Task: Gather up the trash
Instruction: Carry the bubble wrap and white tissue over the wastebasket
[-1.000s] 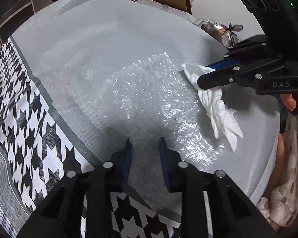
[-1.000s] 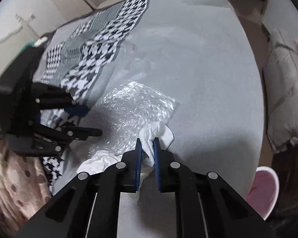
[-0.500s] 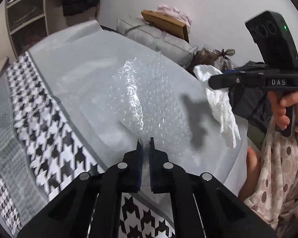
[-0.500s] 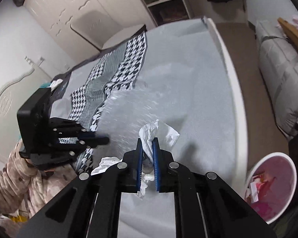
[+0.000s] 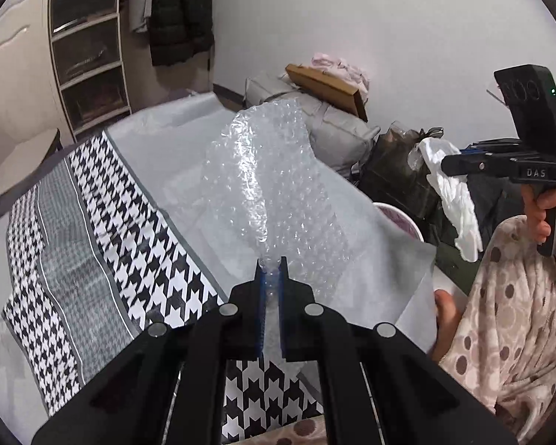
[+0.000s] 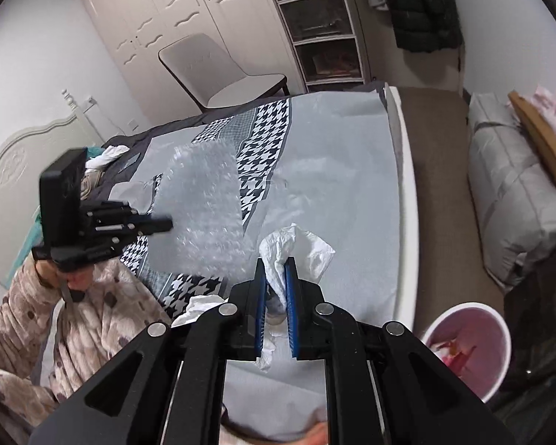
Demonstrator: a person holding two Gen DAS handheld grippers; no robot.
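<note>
My left gripper (image 5: 271, 265) is shut on a sheet of clear bubble wrap (image 5: 270, 181) and holds it up above the bed; the sheet stands up from the jaws. In the right wrist view the left gripper (image 6: 166, 224) shows at left with the bubble wrap (image 6: 200, 215) hanging from it. My right gripper (image 6: 276, 265) is shut on a crumpled white tissue (image 6: 296, 248), lifted off the bed. In the left wrist view the right gripper (image 5: 448, 165) is at the right with the tissue (image 5: 456, 193) drooping from it.
A pink-lined white trash bin (image 6: 470, 348) stands on the floor right of the bed; its rim (image 5: 400, 215) peeks past the bed edge. The bed (image 6: 344, 170) has a grey sheet and houndstooth cover (image 5: 103, 230). Grey bundles (image 6: 511, 193), a dark bag (image 5: 400, 174) and a chair (image 6: 218, 74) stand around.
Both grippers have risen off the bed with their loads. The left closed on the bubble wrap and lifted it. The views now tilt up to show the room and bin.
</note>
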